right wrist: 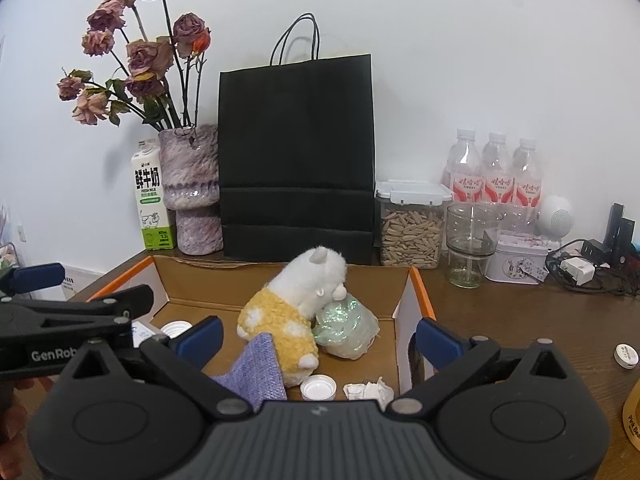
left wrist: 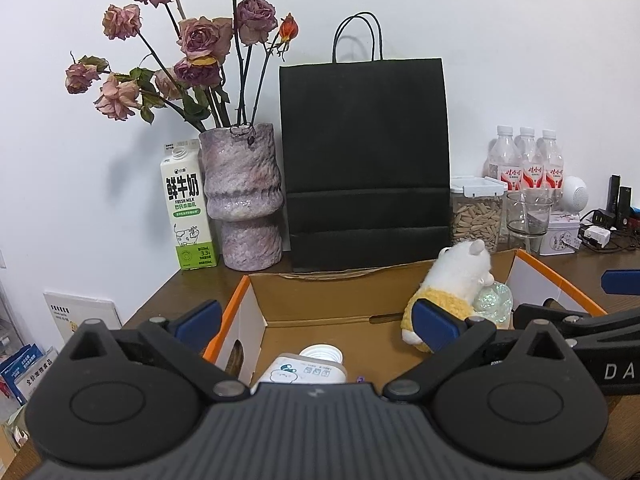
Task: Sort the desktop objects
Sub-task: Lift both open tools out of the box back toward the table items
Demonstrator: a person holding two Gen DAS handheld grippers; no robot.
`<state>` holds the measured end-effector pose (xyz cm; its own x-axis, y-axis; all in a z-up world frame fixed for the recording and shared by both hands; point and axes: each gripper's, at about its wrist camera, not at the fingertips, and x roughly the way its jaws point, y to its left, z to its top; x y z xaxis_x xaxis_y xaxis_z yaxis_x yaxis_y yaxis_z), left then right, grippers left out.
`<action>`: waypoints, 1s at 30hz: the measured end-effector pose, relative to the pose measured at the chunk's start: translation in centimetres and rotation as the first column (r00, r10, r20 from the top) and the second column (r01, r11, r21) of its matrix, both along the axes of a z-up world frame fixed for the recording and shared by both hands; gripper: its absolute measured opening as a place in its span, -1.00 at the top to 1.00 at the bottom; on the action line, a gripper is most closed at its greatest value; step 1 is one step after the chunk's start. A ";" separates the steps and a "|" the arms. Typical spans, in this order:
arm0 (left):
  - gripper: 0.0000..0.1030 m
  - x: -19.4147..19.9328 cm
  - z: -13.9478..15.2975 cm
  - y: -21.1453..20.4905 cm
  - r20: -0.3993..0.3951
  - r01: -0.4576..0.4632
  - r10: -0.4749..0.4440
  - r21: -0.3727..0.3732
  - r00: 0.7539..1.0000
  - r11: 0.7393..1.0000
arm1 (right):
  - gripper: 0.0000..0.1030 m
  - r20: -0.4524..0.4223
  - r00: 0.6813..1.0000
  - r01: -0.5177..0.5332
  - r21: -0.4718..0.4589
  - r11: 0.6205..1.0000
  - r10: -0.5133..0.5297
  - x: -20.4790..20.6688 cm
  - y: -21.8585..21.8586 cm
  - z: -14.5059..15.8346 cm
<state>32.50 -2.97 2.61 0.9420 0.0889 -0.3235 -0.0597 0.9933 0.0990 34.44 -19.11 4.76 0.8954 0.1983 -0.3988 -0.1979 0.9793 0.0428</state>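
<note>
Both grippers hang over the open cardboard box (right wrist: 416, 292) on the counter (right wrist: 520, 320), and the box already holds most of the loose things. From the right gripper (right wrist: 316, 334), the plush toy (right wrist: 296, 304), white-headed with a yellow body, lies straight ahead at about 12 o'clock. Its long axis slants from the head at 1 o'clock down to the feet at 6 o'clock. A shimmery wrapped bundle (right wrist: 346, 330) presses against its face at 1 o'clock. A purple knitted cloth (right wrist: 256, 372) lies at 7 o'clock just under the left finger, with a white bottle cap (right wrist: 319, 387) and crumpled paper (right wrist: 370, 391) at 6 o'clock. The right gripper's jaws stand spread wide with nothing between the pads, and they touch nothing that I can see.

From the left gripper (left wrist: 316, 326), a small white bottle (left wrist: 304, 372) lies on its side on the box floor at 6 o'clock, cap end pointing away. The plush toy (left wrist: 452, 292) sits at 2 o'clock behind the right finger. These jaws are also fully apart and empty.

Things left outside the box lie on the right: a small white disc (right wrist: 626, 356) on the counter at 3 o'clock of the right gripper. By my judgement the right hand is far nearer to it, so the next pick likely falls to that side, with a swing out over the box's orange-edged wall.
</note>
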 end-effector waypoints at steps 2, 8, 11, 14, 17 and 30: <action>-1.00 0.0 0.0 0.1 0.000 0.002 -0.002 -0.004 1.000 1.000 | -1.00 0.002 1.000 0.000 0.003 1.000 0.000 0.0 0.0 0.1; -1.00 -0.6 0.7 0.2 0.017 0.006 -0.006 -0.007 1.000 1.000 | -1.00 0.011 1.000 -0.001 0.011 1.000 0.001 -0.5 -0.1 0.6; -1.00 -1.1 1.2 0.4 0.023 0.006 -0.006 -0.014 1.000 1.000 | -1.00 0.022 1.000 -0.007 0.017 1.000 0.007 -1.0 0.0 1.0; -1.00 -1.9 1.7 0.7 0.034 0.005 -0.004 -0.021 0.999 1.000 | -1.00 0.034 0.999 -0.016 0.017 1.000 0.016 -1.8 0.2 1.5; -1.00 -2.8 2.2 1.0 0.046 0.006 -0.005 -0.025 0.999 1.000 | -1.00 0.048 0.999 -0.021 0.013 1.000 0.020 -2.7 0.2 1.9; -1.00 -7.0 2.9 3.0 0.054 -0.010 0.011 -0.021 0.998 1.000 | -1.00 0.067 0.998 -0.015 -0.015 1.000 0.016 -6.8 -0.7 2.3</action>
